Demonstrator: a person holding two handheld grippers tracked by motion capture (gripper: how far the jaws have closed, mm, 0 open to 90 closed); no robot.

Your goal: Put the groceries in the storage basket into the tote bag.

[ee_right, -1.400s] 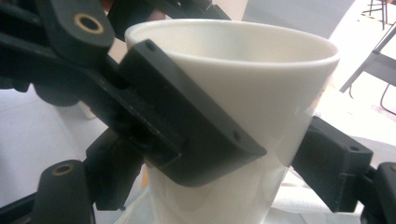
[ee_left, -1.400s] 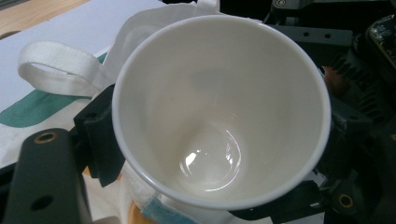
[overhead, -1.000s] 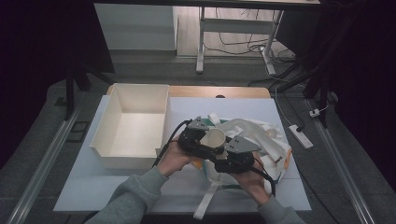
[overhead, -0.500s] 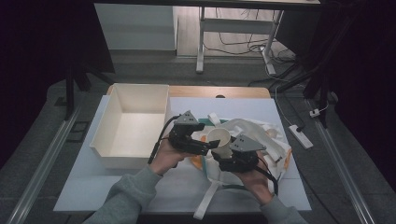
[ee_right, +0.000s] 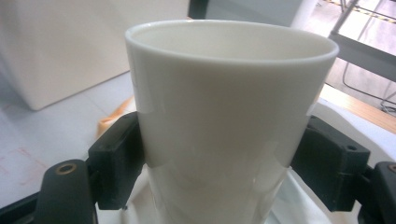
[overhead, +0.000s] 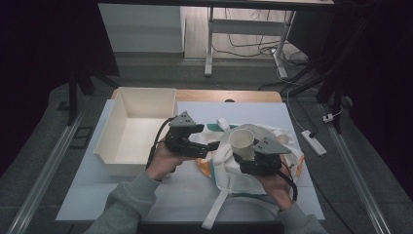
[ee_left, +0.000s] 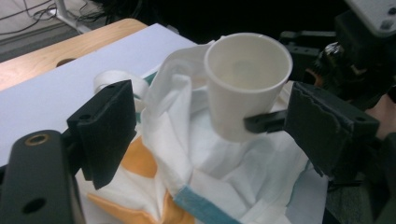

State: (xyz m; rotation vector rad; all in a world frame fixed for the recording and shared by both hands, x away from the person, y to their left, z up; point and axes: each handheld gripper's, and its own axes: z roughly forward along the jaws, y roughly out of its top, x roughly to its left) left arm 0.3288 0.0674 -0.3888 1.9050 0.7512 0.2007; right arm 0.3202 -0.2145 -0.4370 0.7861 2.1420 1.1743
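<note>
- Box (overhead: 131, 131) at table's left: open top, nothing inside.
- Cup (overhead: 242, 142): plain white, glossy, upright, empty; held above the white/orange bag (overhead: 272, 146), center-right of table (overhead: 146, 195).
- R gripper (overhead: 247, 158): jaws clamped on cup's sides.
- L gripper (overhead: 210, 146): jaws spread wide, gripping nothing, just beside cup, over bag.

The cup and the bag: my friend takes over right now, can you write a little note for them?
Right gripper: shut on the white cup, upright and empty, held above the cloth bag.
Left gripper: open, jaws either side of a fold of the bag, not closed on it.
The open white bin sits at the left of the table.
Done: cup lifted clear of the bag.
Left: probably carry the cup to the bin and set it down.
</note>
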